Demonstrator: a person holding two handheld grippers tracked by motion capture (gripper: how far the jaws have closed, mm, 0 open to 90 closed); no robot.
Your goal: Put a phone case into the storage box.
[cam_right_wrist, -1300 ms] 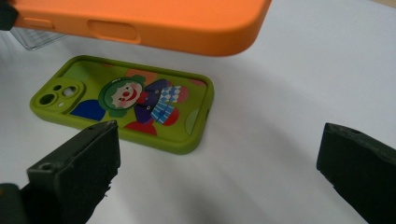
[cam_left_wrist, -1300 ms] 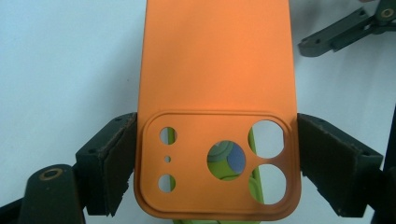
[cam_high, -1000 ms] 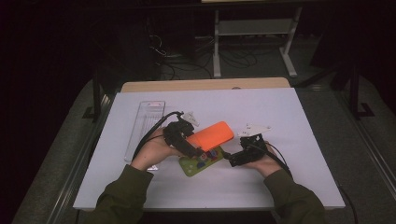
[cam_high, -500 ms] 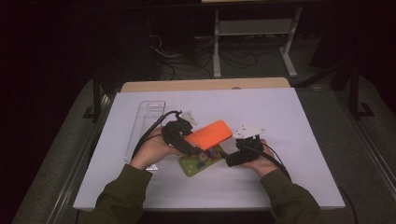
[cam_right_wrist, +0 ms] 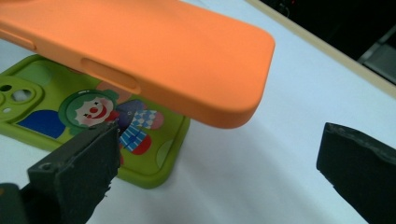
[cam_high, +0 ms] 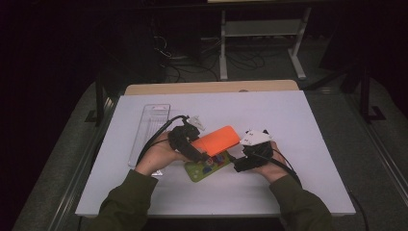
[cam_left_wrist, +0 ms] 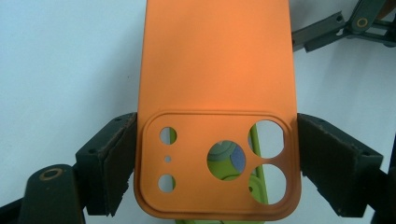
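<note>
The left tongs [cam_left_wrist: 205,186] squeeze the orange case [cam_left_wrist: 217,84], lifting it off the green case [cam_right_wrist: 154,158]. The right tongs [cam_right_wrist: 224,158] wait open beside both.

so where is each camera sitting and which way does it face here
High view: above the person's side, looking forward and down on the white table; forearms, hands, left gripper and right gripper show.
Left gripper view: rides the left gripper, looking along its jaws clamping the orange phone case.
Right gripper view: rides the right gripper, its jaws apart, facing the green clown case.
All share the orange case.
</note>
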